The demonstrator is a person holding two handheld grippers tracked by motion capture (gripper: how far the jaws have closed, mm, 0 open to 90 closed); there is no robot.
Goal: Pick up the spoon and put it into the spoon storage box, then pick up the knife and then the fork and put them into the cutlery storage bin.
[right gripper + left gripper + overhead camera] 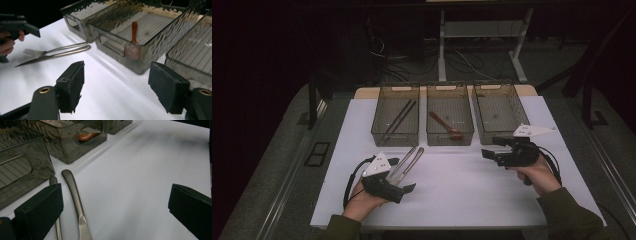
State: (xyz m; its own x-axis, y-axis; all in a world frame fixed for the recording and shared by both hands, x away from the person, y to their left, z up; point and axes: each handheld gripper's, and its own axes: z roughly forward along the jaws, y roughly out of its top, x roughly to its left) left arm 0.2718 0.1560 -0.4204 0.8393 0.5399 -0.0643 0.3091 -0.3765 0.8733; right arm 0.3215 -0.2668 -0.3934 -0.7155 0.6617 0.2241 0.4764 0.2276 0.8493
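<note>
Looks to be sorting cutlery into bins, with the pickup of the next piece in hand. Holds the left gripper (112, 202) low over the tabletop (150, 170), fingers wide apart and clamped on nothing. Finds the knife (75, 198) lying flat between those fingers, much nearer the left-hand one, and the fork (53, 180) close alongside it, its handle partly hidden behind that same finger; seems to touch neither. Shows the right gripper (116, 85) with fingers likewise apart and empty, pointed across towards the same pair but well short of them, with the middle bin (117, 53) and its wooden spoon (134, 30) just beyond the fingertips. Has chopsticks (401, 116) in the left bin (395, 134) ahead of the left fingers, and apparently nothing in the right bin (492, 136). Calls next, by this reading, for centring the left fingers over one handle alone, sinking until the tips meet the tabletop, then closing firmly. Risks pinching both pieces at once, given how close they lie, or sliding off thin flat metal.
</note>
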